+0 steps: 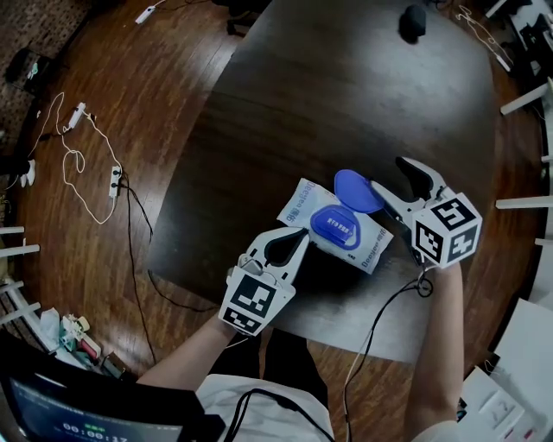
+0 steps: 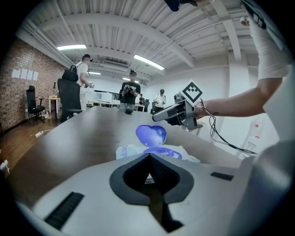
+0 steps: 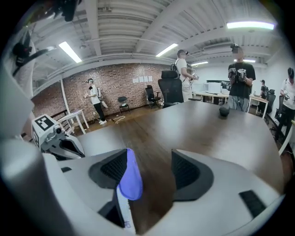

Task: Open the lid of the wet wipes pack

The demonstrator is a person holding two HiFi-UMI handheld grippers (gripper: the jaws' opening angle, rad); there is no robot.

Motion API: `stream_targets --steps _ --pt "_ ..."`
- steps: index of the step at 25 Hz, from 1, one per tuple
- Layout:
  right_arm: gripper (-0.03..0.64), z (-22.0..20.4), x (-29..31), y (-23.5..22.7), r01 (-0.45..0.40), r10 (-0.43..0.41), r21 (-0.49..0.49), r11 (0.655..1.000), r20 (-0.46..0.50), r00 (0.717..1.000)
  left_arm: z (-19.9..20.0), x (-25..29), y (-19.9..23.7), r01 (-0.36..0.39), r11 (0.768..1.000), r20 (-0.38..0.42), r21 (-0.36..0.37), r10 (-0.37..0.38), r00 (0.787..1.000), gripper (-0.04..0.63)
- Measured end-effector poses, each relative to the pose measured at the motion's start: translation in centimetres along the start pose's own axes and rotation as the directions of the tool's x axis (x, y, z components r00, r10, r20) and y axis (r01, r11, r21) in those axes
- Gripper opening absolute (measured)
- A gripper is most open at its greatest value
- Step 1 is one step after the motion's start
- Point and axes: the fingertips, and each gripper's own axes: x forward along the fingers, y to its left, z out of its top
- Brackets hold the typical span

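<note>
The white wet wipes pack (image 1: 339, 229) lies flat on the dark table (image 1: 328, 95). Its blue lid (image 1: 357, 190) stands flipped up over the blue opening frame. My right gripper (image 1: 386, 173) is open at the pack's right. In the right gripper view the lid (image 3: 130, 179) rests against the left pad while the right pad stays clear of it. My left gripper (image 1: 304, 234) is shut, its tips at the pack's near-left edge. Whether it pinches the wrapper I cannot tell. The left gripper view shows the lid (image 2: 151, 134) upright beyond the closed tips (image 2: 148, 157).
A small black object (image 1: 414, 22) sits at the table's far end. The table's near edge runs just behind the pack. Cables and power strips (image 1: 86, 164) lie on the wooden floor to the left. Several people and office chairs stand beyond the table.
</note>
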Motion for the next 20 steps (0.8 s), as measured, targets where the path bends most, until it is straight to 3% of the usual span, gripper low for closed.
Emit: stream_targets --steps 5,8,12,15,20 --pt "0.313 2.6 -5.1 4.1 0.028 -0.035 0.054 0.998 0.134 0.99 4.5 -2.4 -1.6 0.03 0.997 0.081 0.075 -0.036 0.996 -0.005" --pt "0.313 5.0 -8.2 6.3 0.068 -0.083 0.075 0.995 0.232 0.969 8.4 -3.7 -1.6 0.04 0.993 0.157 0.114 -0.058 0.986 -0.005" --pt "0.313 7.0 -14.0 10.5 0.115 -0.151 0.129 0.985 0.309 0.939 11.9 -8.3 -3.9 0.062 0.989 0.194 0.132 -0.087 0.977 -0.005" --pt "0.313 7.6 -18.0 12.9 0.162 -0.213 0.166 0.973 0.366 0.906 12.8 -10.8 -5.7 0.09 0.981 0.205 0.172 -0.125 0.971 -0.005" --pt "0.294 7.0 -23.4 16.7 0.156 -0.29 0.302 0.941 0.476 0.83 13.6 -14.4 -8.2 0.133 0.98 0.216 0.146 -0.163 0.963 -0.003"
